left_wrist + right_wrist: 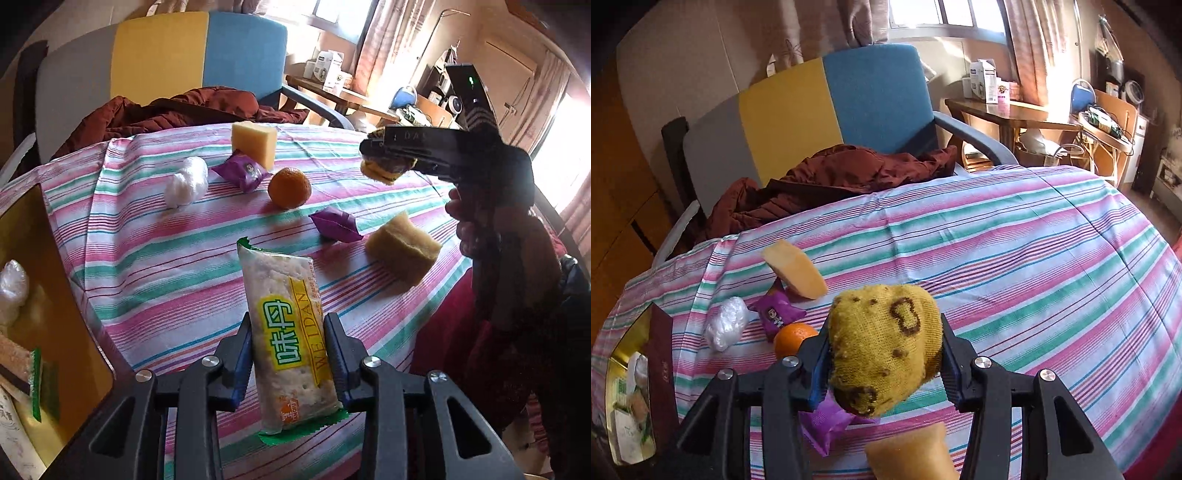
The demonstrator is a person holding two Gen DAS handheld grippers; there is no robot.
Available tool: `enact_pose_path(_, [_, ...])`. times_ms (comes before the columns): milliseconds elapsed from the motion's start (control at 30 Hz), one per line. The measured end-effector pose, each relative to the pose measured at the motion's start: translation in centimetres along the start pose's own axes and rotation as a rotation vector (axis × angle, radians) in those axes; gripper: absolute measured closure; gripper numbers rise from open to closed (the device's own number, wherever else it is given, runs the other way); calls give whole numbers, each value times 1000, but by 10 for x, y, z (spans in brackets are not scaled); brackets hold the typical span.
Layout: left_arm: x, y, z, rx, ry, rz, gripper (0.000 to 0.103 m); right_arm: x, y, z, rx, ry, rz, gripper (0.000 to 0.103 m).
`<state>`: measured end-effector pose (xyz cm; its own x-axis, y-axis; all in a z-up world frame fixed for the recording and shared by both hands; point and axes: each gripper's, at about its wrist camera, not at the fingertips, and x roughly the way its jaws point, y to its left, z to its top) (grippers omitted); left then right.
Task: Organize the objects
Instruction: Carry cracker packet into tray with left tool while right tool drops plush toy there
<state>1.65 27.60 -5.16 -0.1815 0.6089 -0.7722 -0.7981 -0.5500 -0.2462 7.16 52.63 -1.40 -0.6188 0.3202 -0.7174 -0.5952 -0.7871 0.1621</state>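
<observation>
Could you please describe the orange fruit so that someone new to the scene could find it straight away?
Start at the striped tablecloth in front of the blue and yellow chair. Near the middle of the loose items sits the orange fruit, between two purple packets. It is the only round, bright orange thing there.

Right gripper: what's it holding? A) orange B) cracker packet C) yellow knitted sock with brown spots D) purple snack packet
C: in the right wrist view the right gripper is shut on the yellow knitted sock; the orange lies on the striped cloth, and the cracker packet is in the left gripper.
</observation>
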Motion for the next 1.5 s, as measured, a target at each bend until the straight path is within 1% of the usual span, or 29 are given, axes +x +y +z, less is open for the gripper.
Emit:
enact_pose_path(100, [-16,10,2,-25,-38,15,67,-2,3,-2,-10,-1,11,53])
enact_pose_path(233, [-49,24,-2,-75,-82,41,67,-3,11,-5,-38,7,30,53])
enact_pose_path(467, [-100,70,-9,-205,-174,80,67,-13,46,-16,-125,44,82,53])
enact_pose_path(667, [-134,112,-25,-313,-232,140,67,-29,102,-30,-192,51,191,53])
enact_pose_path(833, [-162,150,-41,-411,-284,172,67,-44,163,-44,-278,52,300,53])
enact_pose_path(967, [-183,177,-54,-470,-315,214,67,-56,211,-55,-349,59,383,53])
enact_pose_path(1100, [-197,201,-71,-520,-329,256,67,-65,253,-68,-422,70,443,53])
enact_pose_path(1200, [-204,219,-85,-555,-329,289,67,-64,279,-78,-475,89,467,53])
enact_pose_path(1367, [-209,243,-100,-605,-321,338,67,-59,305,-86,-524,117,491,53])
enact_pose_path(1500, [-205,258,-101,-615,-302,379,67,-50,325,-85,-550,132,490,53])
